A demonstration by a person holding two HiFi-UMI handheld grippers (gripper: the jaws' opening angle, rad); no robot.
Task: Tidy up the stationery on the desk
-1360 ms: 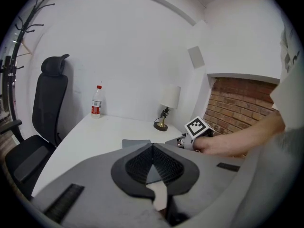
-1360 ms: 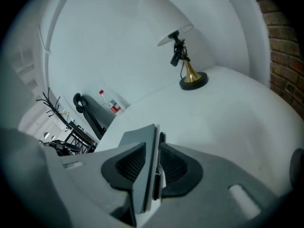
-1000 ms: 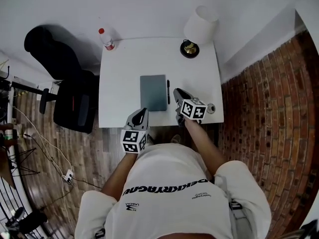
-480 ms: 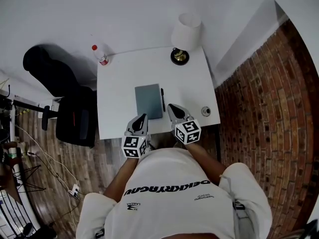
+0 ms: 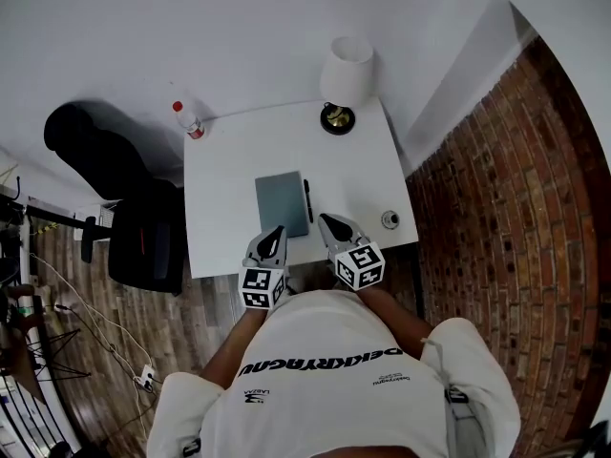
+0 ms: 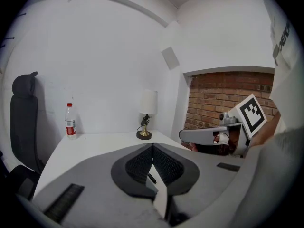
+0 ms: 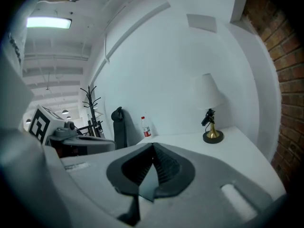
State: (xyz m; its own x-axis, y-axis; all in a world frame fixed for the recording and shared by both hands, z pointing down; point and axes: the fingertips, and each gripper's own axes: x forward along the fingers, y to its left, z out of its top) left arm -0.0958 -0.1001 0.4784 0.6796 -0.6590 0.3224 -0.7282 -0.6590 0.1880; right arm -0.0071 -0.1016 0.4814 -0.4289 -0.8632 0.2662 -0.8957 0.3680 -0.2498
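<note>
Right gripper [image 5: 325, 219], drawn back from the pen [image 5: 307, 199] to the near edge of the desk [image 5: 229, 160], and left gripper [image 5: 275, 234] both have jaws pressed together, empty.

left side of the desk [image 5: 221, 198] wide open for me, lamp [image 5: 342, 79] hogging back right corner, bottle [image 5: 188, 122] at back left corner, notebook [image 5: 282, 204] near front edge

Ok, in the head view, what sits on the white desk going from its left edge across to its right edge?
water bottle → grey notebook → black pen → table lamp → small round object, too small to identify.
</note>
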